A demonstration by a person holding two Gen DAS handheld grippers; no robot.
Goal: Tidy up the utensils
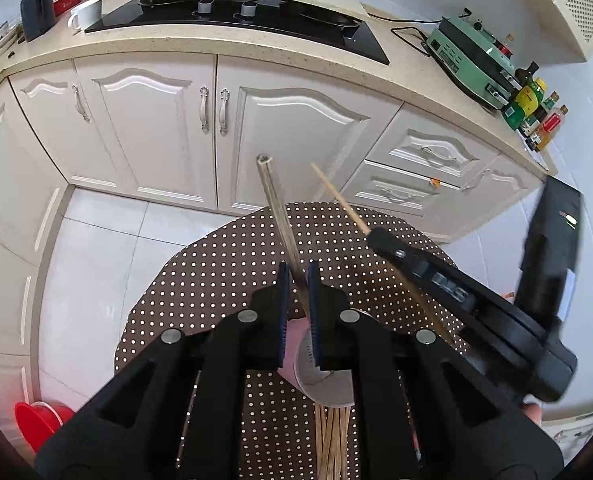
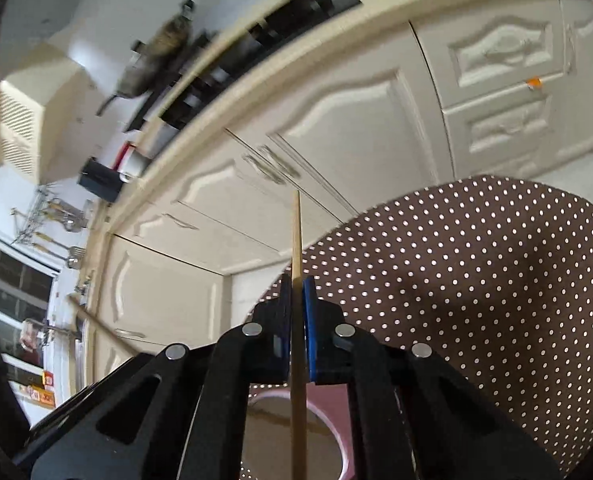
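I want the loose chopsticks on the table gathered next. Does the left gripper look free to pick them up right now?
Probably not. The left gripper is already shut on a grey-brown stick, so it has no free grip. The chopsticks lie low beneath it on the dotted tablecloth, partly hidden behind its fingers.

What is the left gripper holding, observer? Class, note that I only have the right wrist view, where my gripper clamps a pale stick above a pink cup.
Observer: The left gripper is shut on a darker, thicker stick.
Operator: Are any sticks left to sort?
Observer: Yes, a bundle of pale sticks lies on the dotted tablecloth, next to the pink cup.
Operator: Is anything on the floor?
Observer: A red basin, left of the table.
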